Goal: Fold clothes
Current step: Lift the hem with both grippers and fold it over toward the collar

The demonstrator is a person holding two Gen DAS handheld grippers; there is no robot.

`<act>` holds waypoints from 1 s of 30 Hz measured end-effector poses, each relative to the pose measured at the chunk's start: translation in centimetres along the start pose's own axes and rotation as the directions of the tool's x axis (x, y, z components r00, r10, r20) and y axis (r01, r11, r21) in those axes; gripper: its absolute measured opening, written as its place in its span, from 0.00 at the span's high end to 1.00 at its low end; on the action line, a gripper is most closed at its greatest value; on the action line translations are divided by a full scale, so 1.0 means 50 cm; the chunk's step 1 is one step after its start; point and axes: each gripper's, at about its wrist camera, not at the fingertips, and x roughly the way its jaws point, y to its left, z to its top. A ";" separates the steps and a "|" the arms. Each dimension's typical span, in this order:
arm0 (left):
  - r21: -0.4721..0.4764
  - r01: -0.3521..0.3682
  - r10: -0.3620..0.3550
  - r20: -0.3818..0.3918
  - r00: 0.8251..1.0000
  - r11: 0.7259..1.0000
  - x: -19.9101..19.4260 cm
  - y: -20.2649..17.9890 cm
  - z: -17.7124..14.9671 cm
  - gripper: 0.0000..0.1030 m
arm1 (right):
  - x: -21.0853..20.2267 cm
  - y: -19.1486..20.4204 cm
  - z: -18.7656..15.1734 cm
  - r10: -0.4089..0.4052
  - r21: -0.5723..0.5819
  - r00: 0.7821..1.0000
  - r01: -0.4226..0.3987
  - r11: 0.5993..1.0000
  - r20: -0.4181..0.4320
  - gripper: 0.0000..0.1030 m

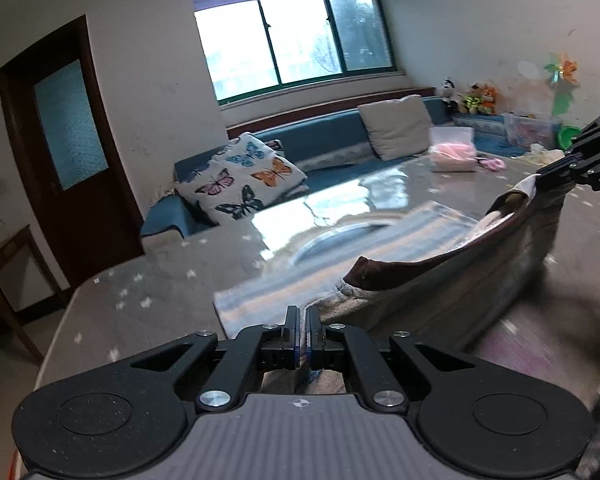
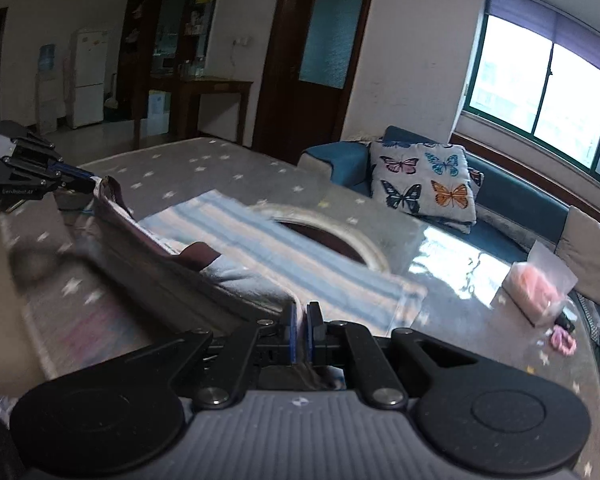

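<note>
You are holding the grey-brown garment (image 1: 440, 280) by two corners, one in each hand-held gripper. Your left hand-held gripper (image 1: 302, 320) is pinching a bit of cloth between nearly closed jaws, though the pinch itself is sitting low against the body of the tool and is hard to read. Your right hand-held gripper (image 2: 300, 316) is clamping the other corner the same way; in the left wrist view it is showing only as black linkage cut off by the right edge. The garment is hanging between the two as a sagging band with a dark brown hem, its lower part blurring against the counter (image 1: 148, 280), so you cannot tell how much of it is resting there. Behind it a blue-and-white striped cloth (image 2: 260, 240) is lying flat on the counter's star-patterned cover. Beside that cloth a rounded ring shape is showing, partly covered, and what it is stays unclear. Farther off a clear bag with something pink (image 2: 536, 288) is sitting near the counter's edge, next to the blue sofa (image 2: 512, 200) with a butterfly cushion (image 2: 424, 180)
</note>
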 end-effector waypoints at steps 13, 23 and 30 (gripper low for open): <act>-0.002 0.007 -0.008 -0.121 0.993 1.000 0.310 0.099 0.104 0.97 | 0.270 -0.155 0.094 -0.024 0.104 0.996 0.033 0.994 -0.086 0.96; -0.097 0.003 -0.027 -0.249 0.968 0.995 0.483 0.137 0.061 0.93 | 0.447 -0.221 0.059 -0.007 0.233 0.983 0.051 0.971 -0.186 0.93; -0.157 -0.059 0.020 -0.243 0.970 0.986 0.485 0.173 0.058 0.92 | 0.461 -0.245 0.061 -0.053 0.300 0.988 0.095 0.949 -0.147 0.87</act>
